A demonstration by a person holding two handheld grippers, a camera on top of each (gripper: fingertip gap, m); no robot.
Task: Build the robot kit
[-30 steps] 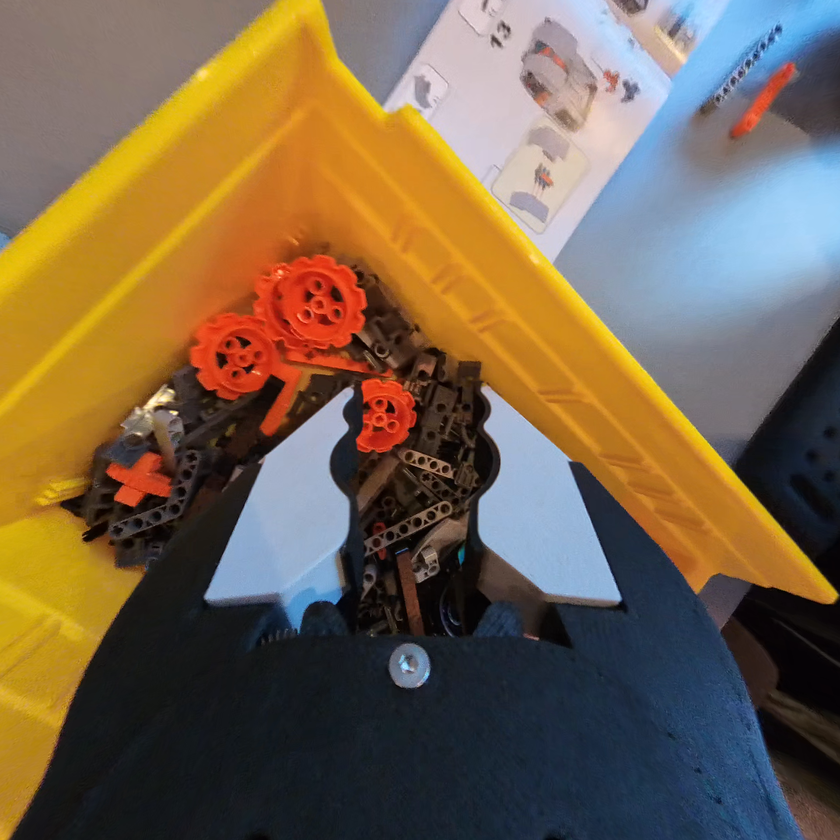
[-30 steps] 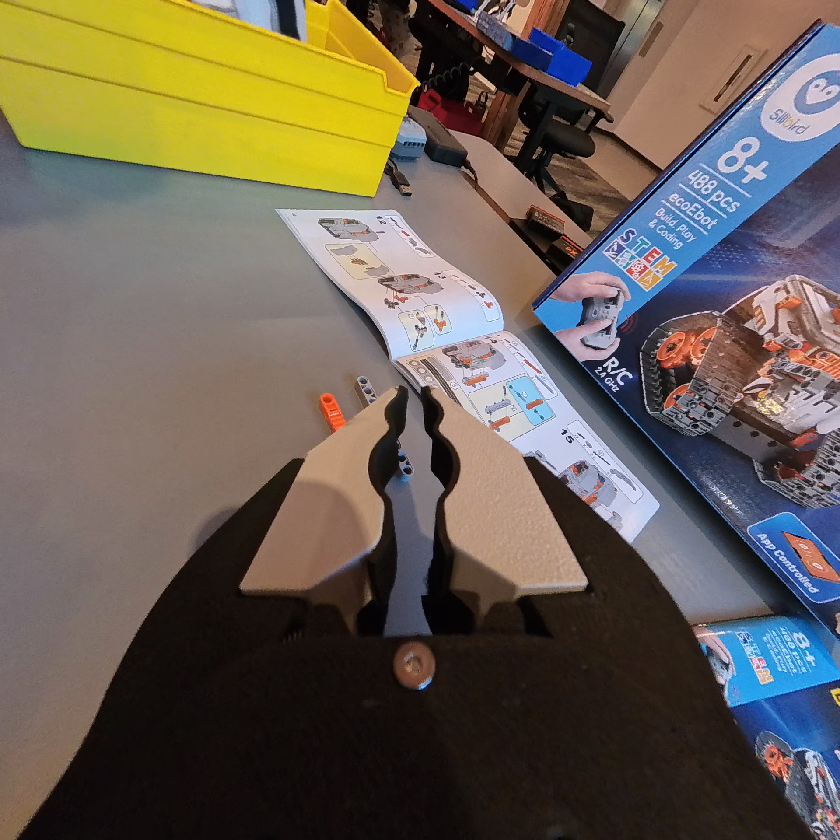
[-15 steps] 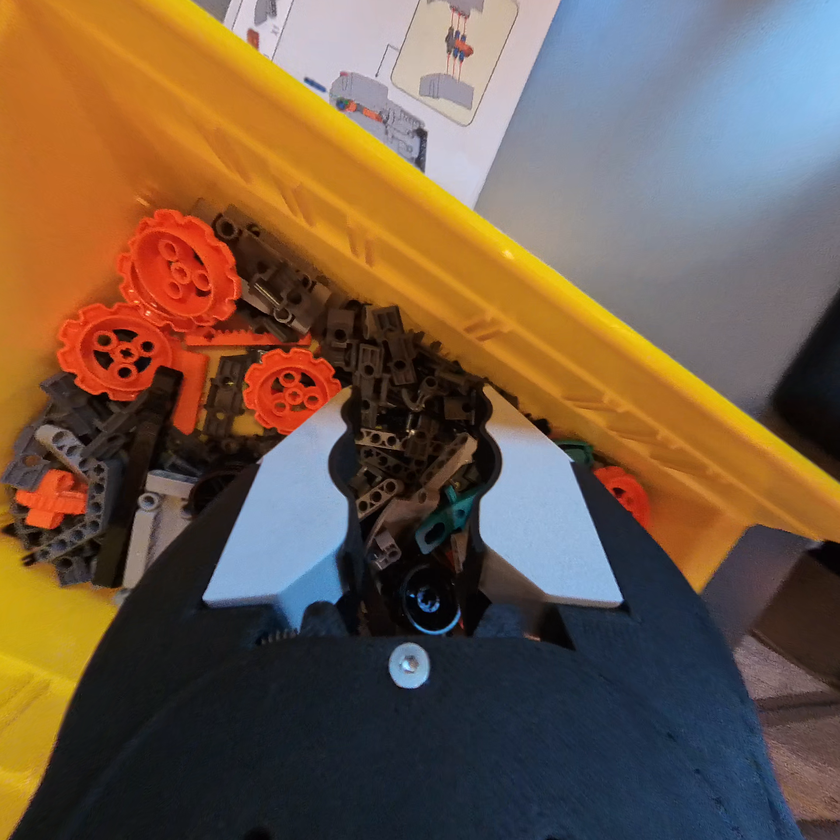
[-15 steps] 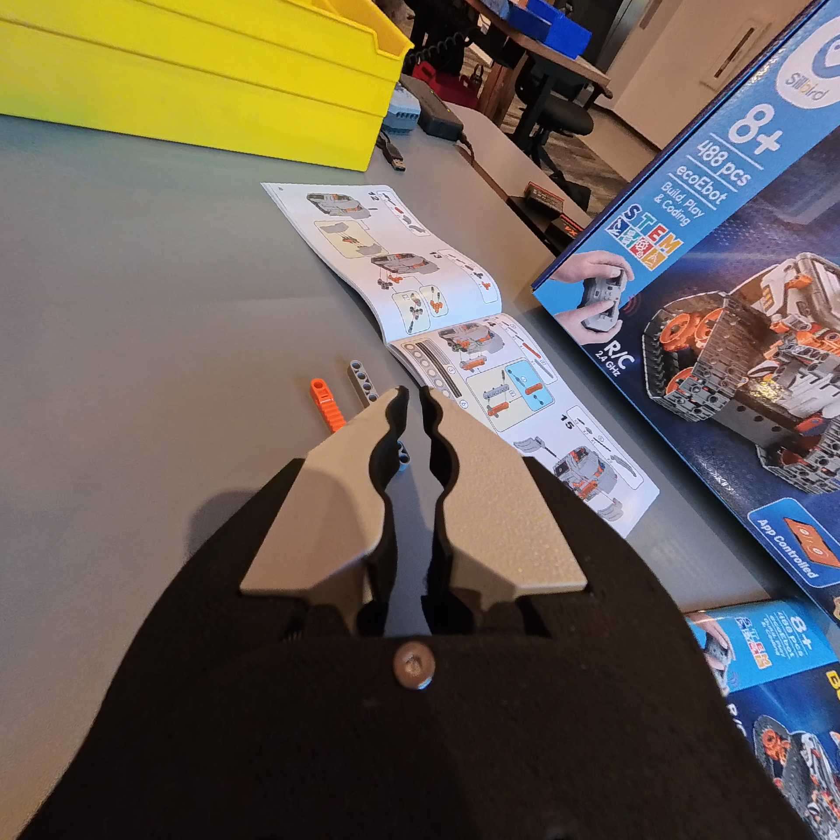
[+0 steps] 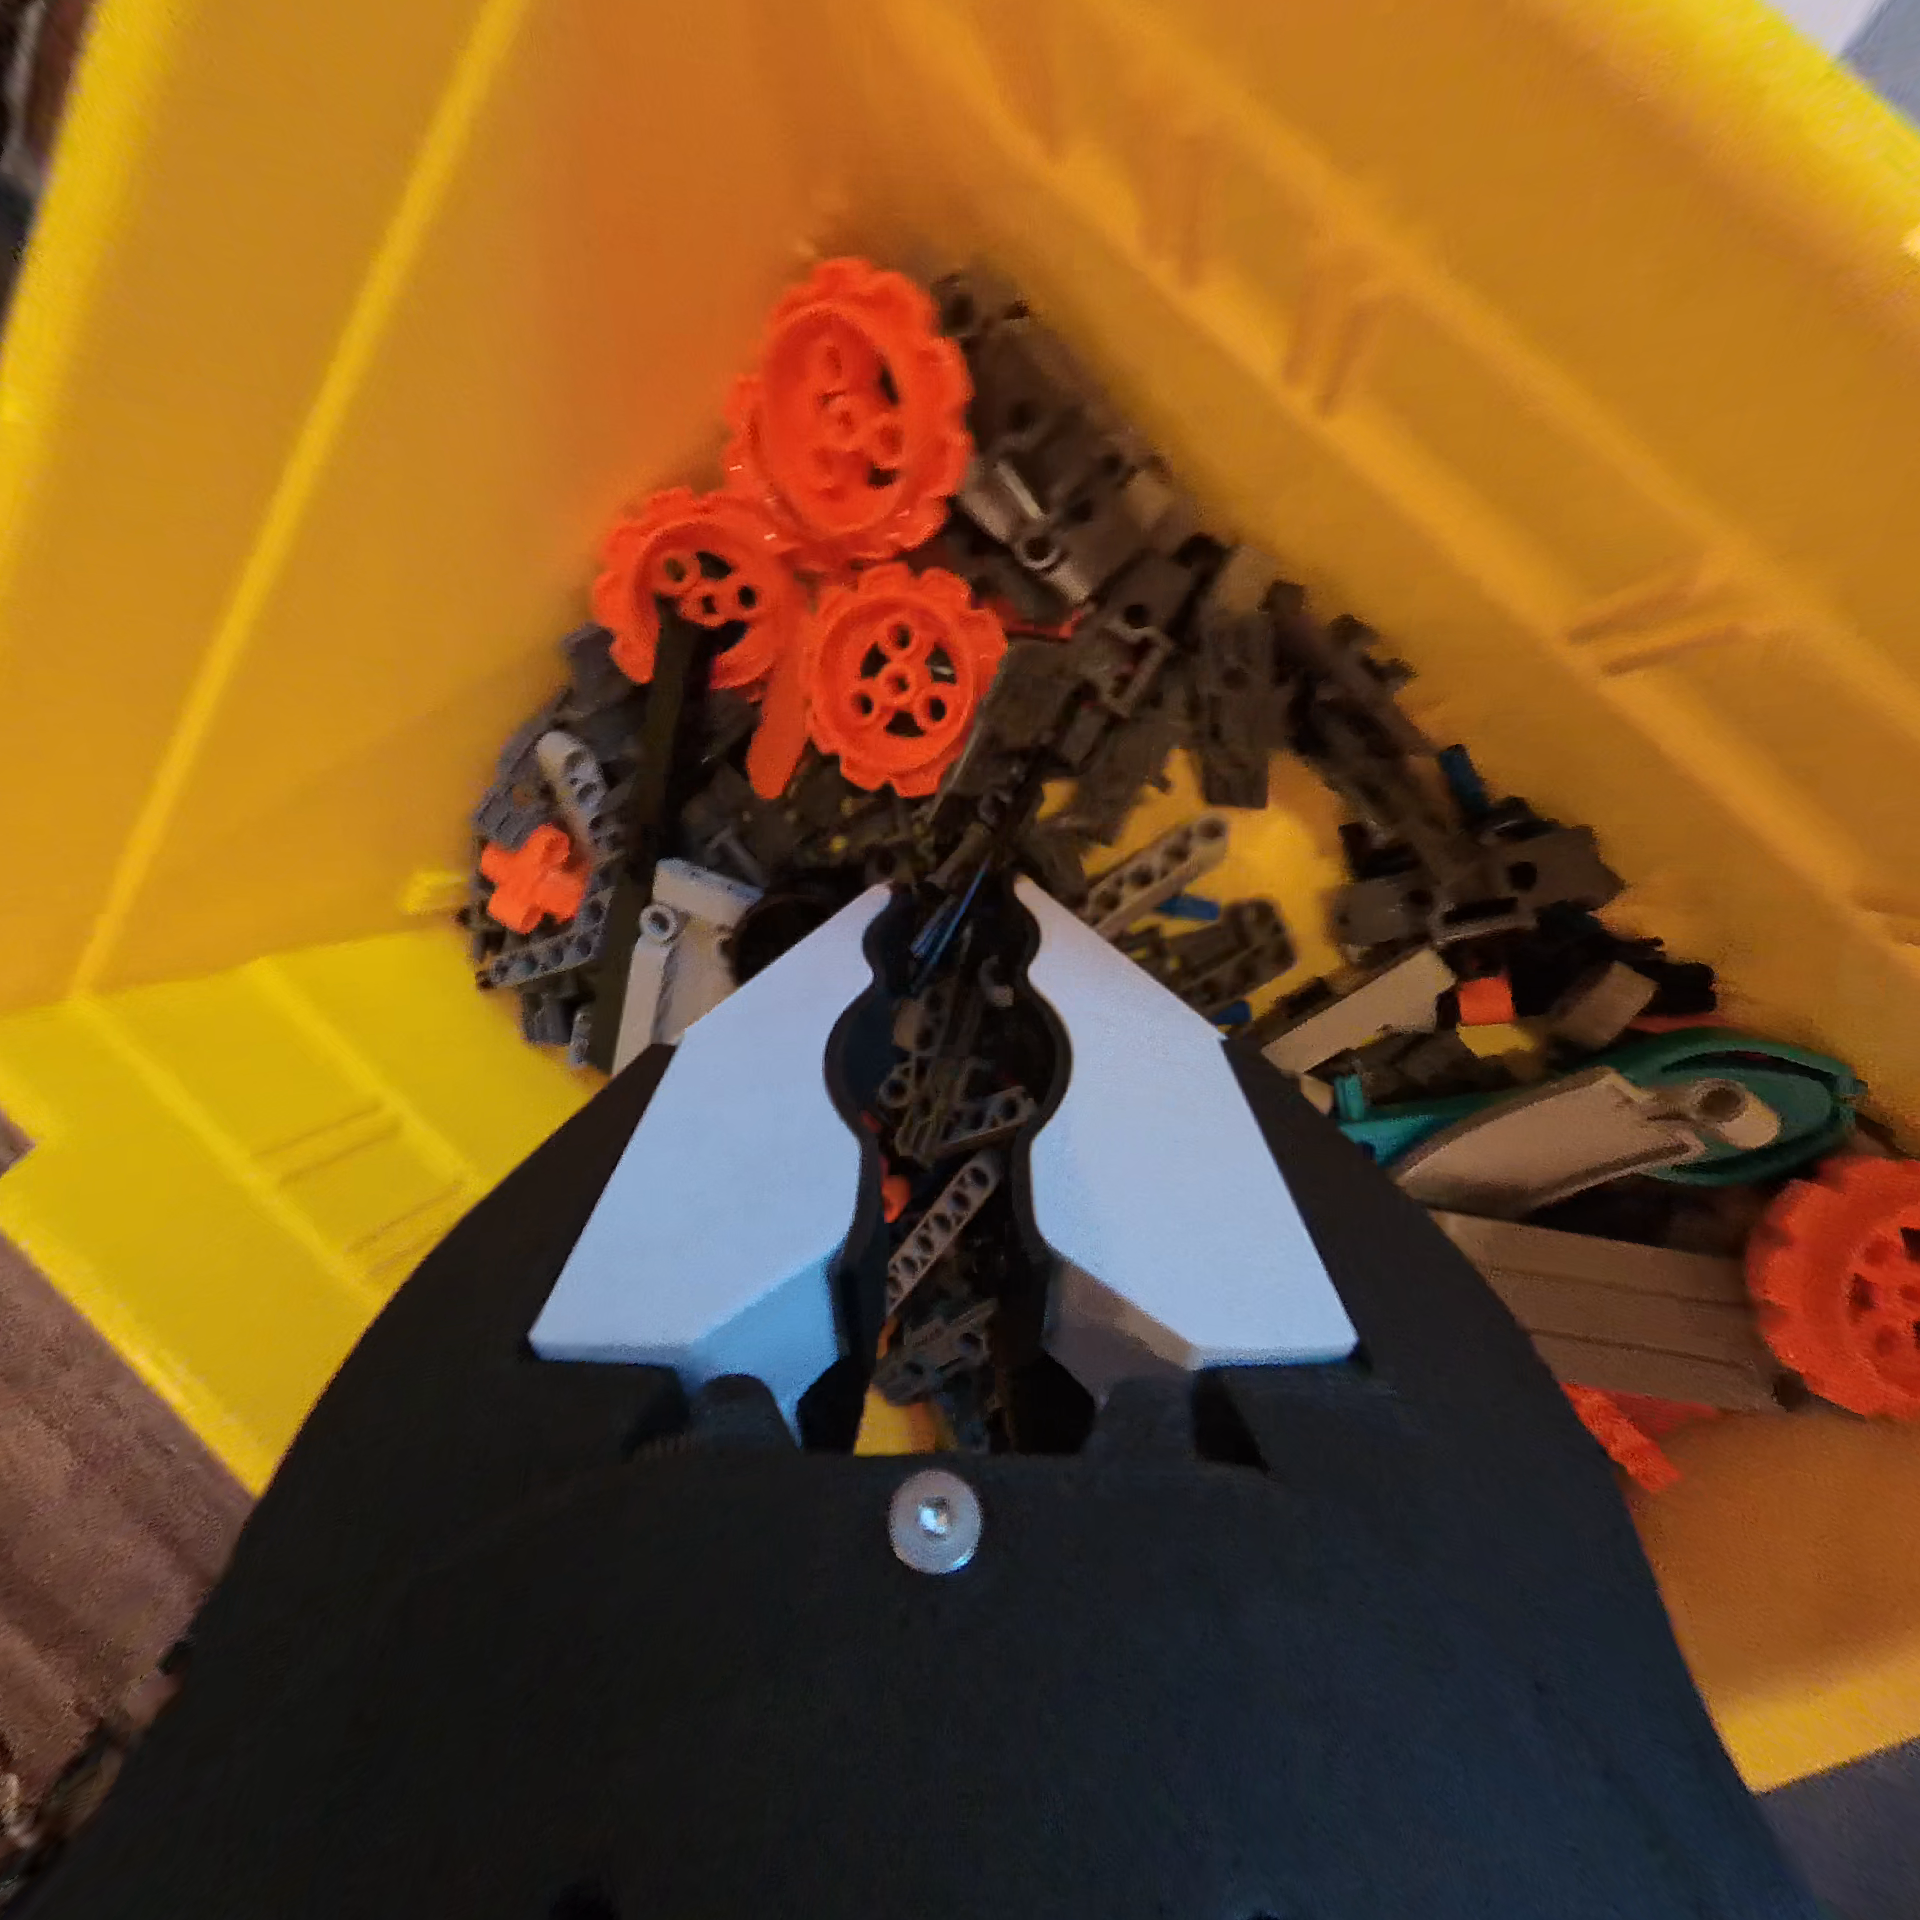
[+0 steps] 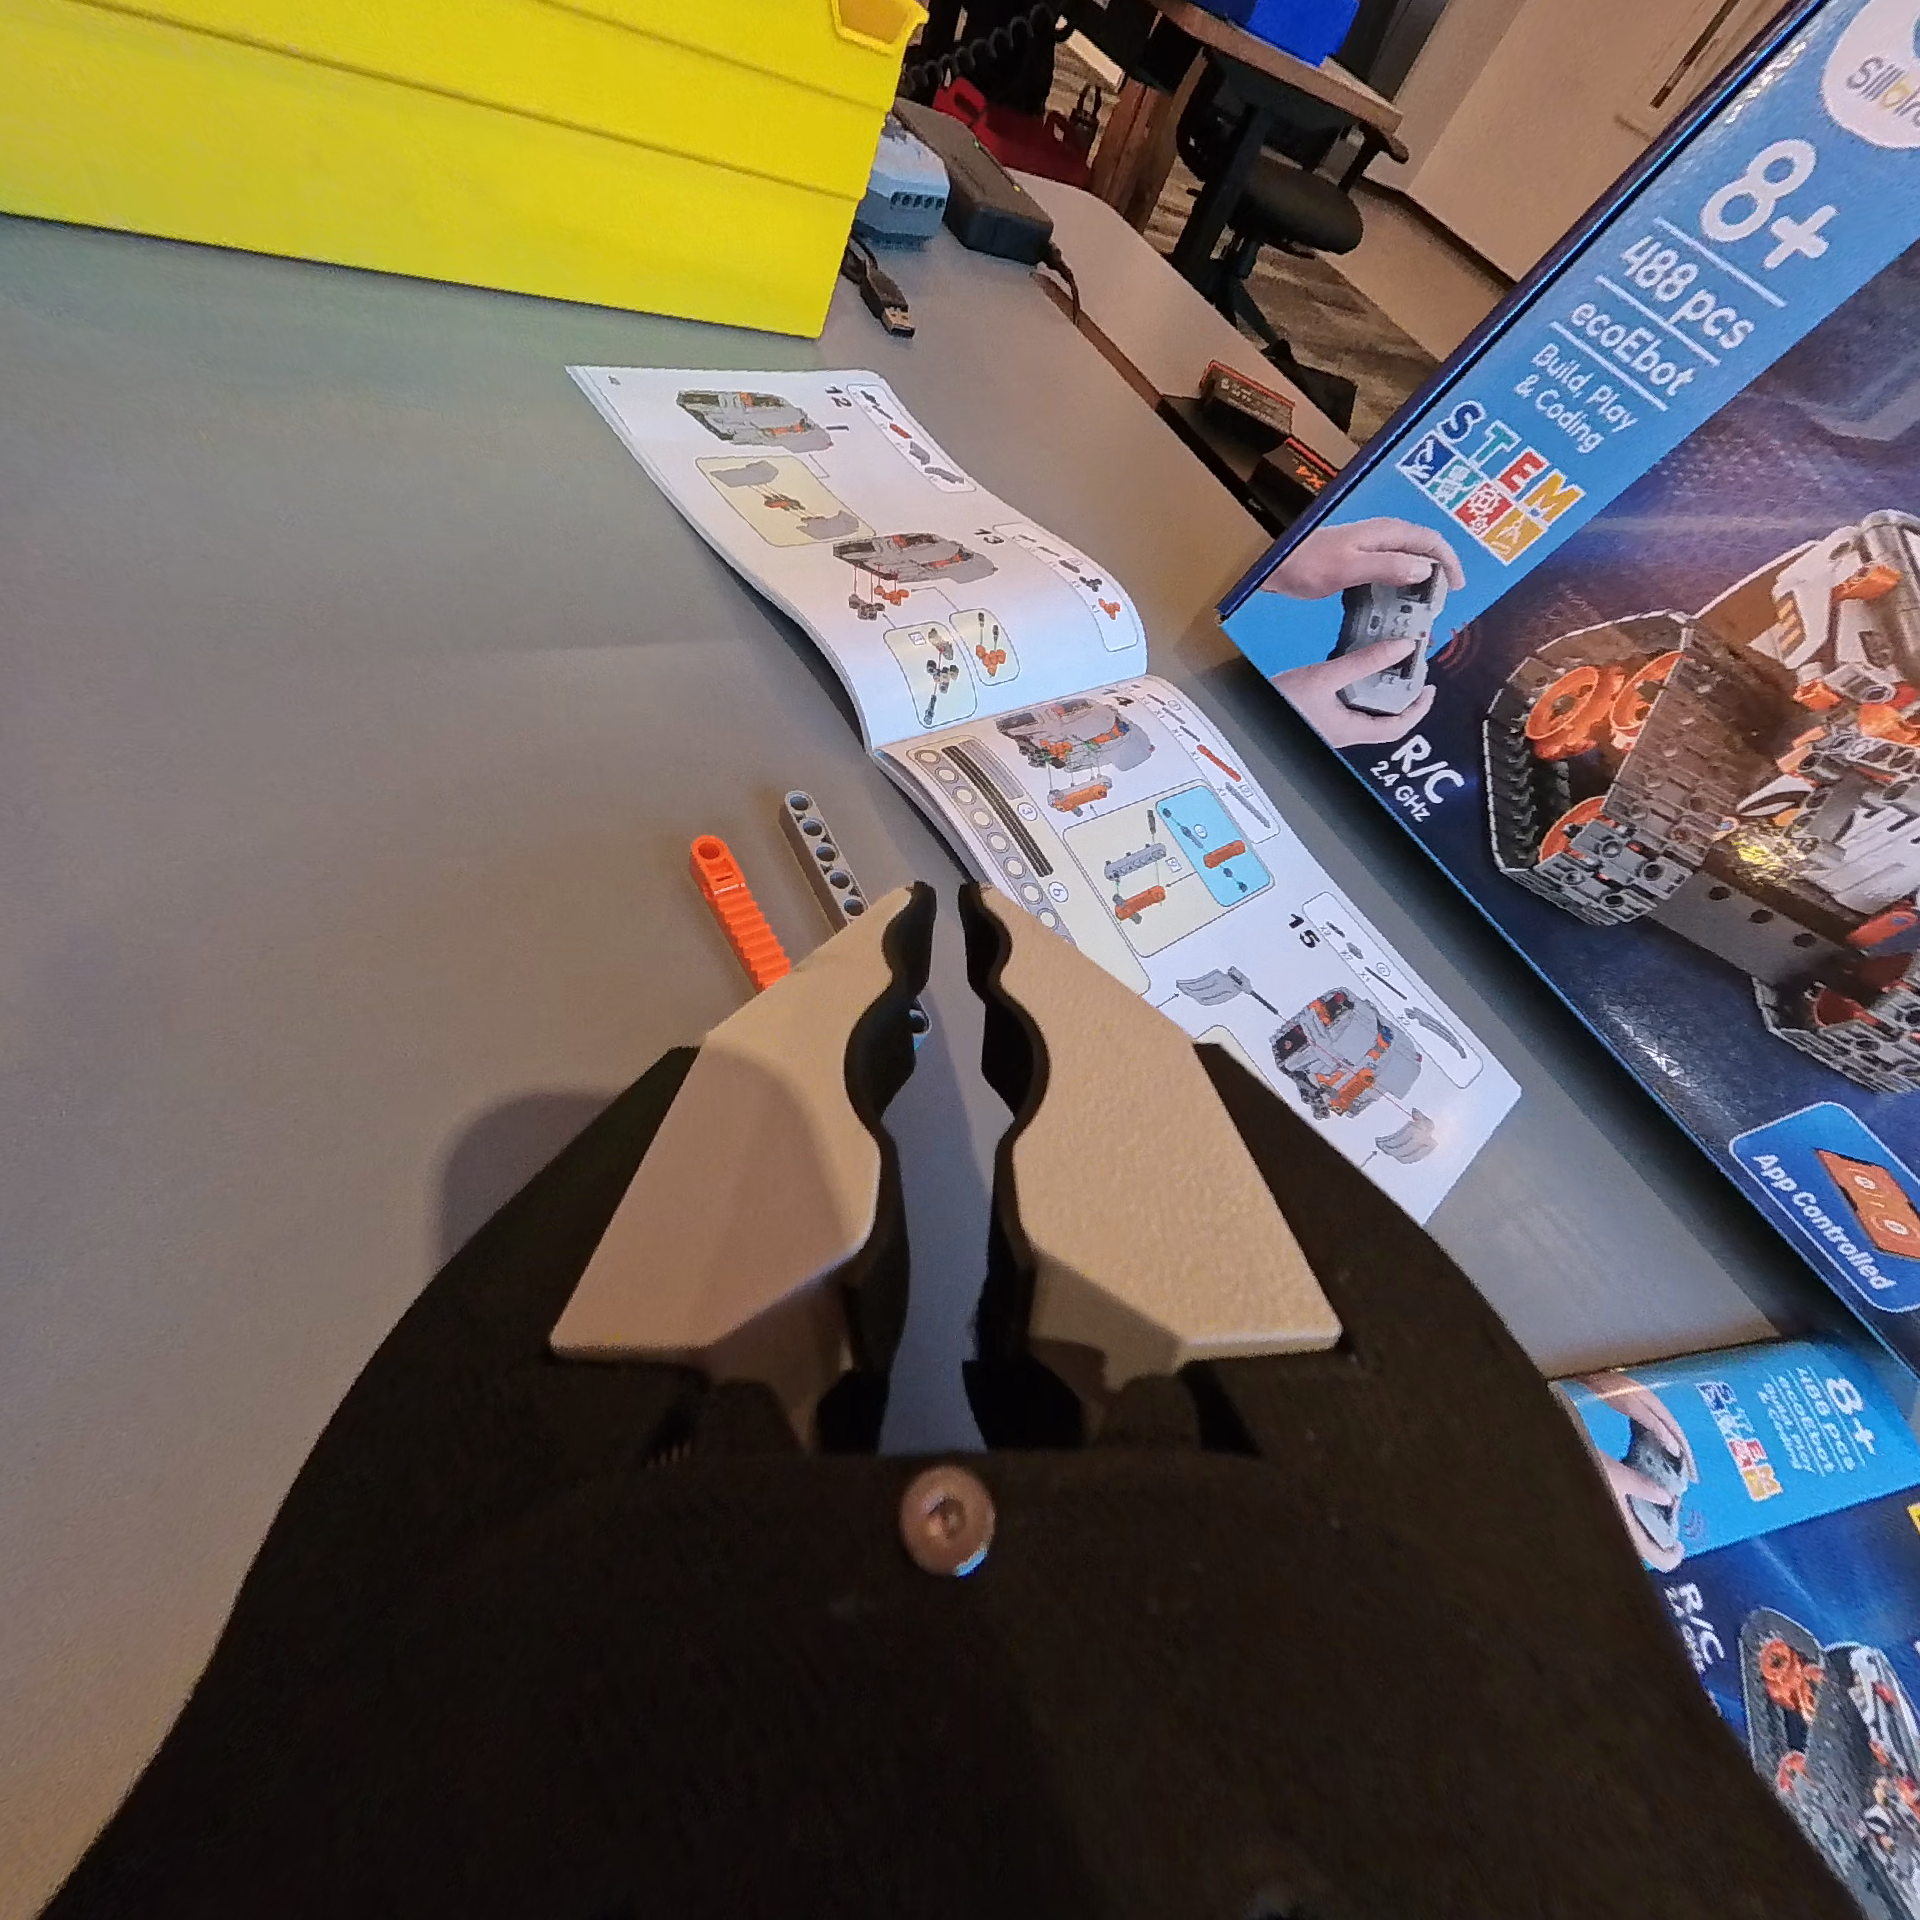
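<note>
My left gripper (image 5: 953, 891) is inside a yellow bin (image 5: 312, 416), low over a heap of dark grey and black building parts. Its jaws stand nearly together on a thin dark pin (image 5: 943, 928) at the tips. Orange gear wheels (image 5: 852, 416) lie just beyond. The view is blurred. My right gripper (image 6: 943, 902) is shut and empty, low over a grey table (image 6: 312, 727). An orange toothed bar (image 6: 732, 904) and a grey holed beam (image 6: 821, 857) lie just left of its tips, partly hidden by the left finger.
The bin also holds a teal curved part (image 5: 1766, 1081) and another orange wheel (image 5: 1849, 1288). On the table are an open instruction booklet (image 6: 935, 582), a big blue toy box (image 6: 1662, 623), a smaller box (image 6: 1766, 1558), stacked yellow bins (image 6: 416, 177) and a power adapter (image 6: 987, 197). My hands' fingertips stand some 35 centimeters from each other. My right gripper's tips are some 5 centimeters from the orange toothed bar (image 6: 732, 904).
My left gripper's jaws have narrowed from wide open to nearly together, and it has swung deeper into the bin. My right gripper stayed shut and drifted slightly toward the orange bar and beam.
</note>
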